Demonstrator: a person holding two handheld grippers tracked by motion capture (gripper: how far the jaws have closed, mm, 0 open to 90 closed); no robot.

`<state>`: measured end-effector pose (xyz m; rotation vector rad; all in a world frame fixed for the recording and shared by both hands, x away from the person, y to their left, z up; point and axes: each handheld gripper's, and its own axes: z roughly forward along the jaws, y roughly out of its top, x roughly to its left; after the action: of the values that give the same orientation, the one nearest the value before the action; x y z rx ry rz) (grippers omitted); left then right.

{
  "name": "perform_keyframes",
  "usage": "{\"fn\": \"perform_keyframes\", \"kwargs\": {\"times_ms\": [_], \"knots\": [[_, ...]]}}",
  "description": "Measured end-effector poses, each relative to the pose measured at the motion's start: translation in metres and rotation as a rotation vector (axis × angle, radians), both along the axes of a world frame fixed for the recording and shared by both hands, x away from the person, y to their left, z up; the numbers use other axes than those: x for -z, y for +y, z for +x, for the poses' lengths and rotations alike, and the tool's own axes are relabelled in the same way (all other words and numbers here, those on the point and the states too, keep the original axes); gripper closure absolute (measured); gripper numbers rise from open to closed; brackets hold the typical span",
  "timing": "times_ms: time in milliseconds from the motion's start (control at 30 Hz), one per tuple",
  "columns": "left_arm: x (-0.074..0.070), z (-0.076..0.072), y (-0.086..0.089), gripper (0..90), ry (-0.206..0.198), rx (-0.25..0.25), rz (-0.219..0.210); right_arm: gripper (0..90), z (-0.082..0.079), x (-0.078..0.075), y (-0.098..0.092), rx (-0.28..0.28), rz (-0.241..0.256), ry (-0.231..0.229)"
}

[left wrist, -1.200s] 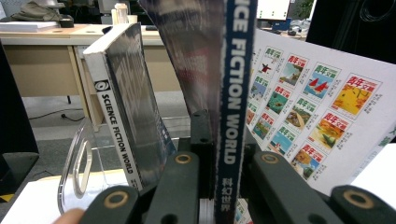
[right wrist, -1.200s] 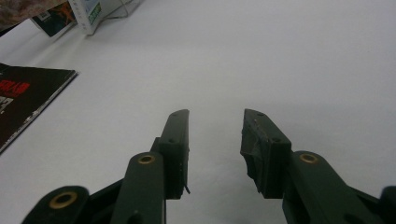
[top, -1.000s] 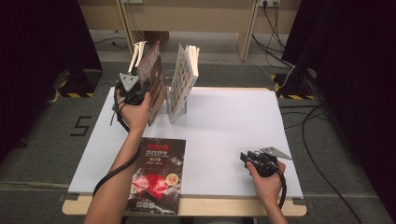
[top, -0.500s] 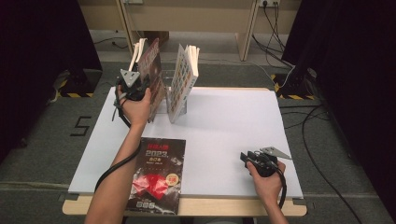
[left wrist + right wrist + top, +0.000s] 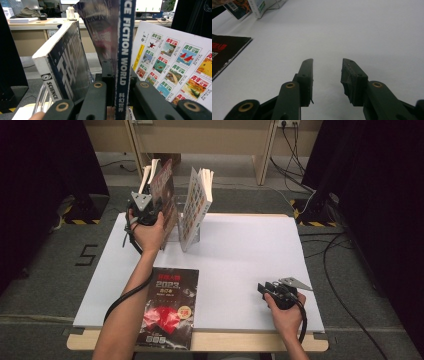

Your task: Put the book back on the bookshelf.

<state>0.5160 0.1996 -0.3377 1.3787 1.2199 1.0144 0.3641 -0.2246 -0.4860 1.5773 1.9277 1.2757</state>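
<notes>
My left gripper point(image 5: 146, 212) is at the table's far left and is shut on the blue spine of a Science Fiction World magazine point(image 5: 124, 57), held upright in a clear book stand point(image 5: 176, 227). In the high view that magazine point(image 5: 164, 190) leans beside a thicker dark book point(image 5: 67, 70) on its left. A magazine with colourful covers on its back point(image 5: 195, 207) stands to its right, also close in the left gripper view point(image 5: 175, 72). My right gripper point(image 5: 267, 289) rests low over the near right of the white table point(image 5: 250, 255), open and holding nothing point(image 5: 327, 77).
A dark red 2023 magazine point(image 5: 170, 307) lies flat at the table's front edge, left of centre; its corner point(image 5: 224, 55) shows left of my right gripper. Cables trail on the floor to the right point(image 5: 345, 265). A wooden bench point(image 5: 200, 135) stands behind the table.
My left hand has shifted slightly up and away with the magazine in its jaws. The right gripper has stayed where it was.
</notes>
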Motion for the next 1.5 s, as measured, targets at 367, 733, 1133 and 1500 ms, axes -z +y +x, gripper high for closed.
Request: {"fn": "perform_keyframes", "kwargs": {"times_ms": [367,733,1133,1500], "knots": [[-0.002,0.005,-0.003,83.8,-0.007,-0.008,-0.002,62.2,0.0,0.0,0.0,-0.001,0.0,0.001],[-0.001,0.01,-0.007,83.8,-0.005,-0.008,0.0,62.2,0.0,0.0,0.0,-0.002,0.002,0.001],[-0.001,0.017,-0.005,83.8,0.0,-0.02,0.001,62.2,0.0,0.0,0.0,-0.004,0.001,0.003],[-0.001,0.021,-0.006,83.7,-0.003,-0.03,0.01,62.3,0.0,0.0,-0.001,-0.003,0.003,-0.002]]}}
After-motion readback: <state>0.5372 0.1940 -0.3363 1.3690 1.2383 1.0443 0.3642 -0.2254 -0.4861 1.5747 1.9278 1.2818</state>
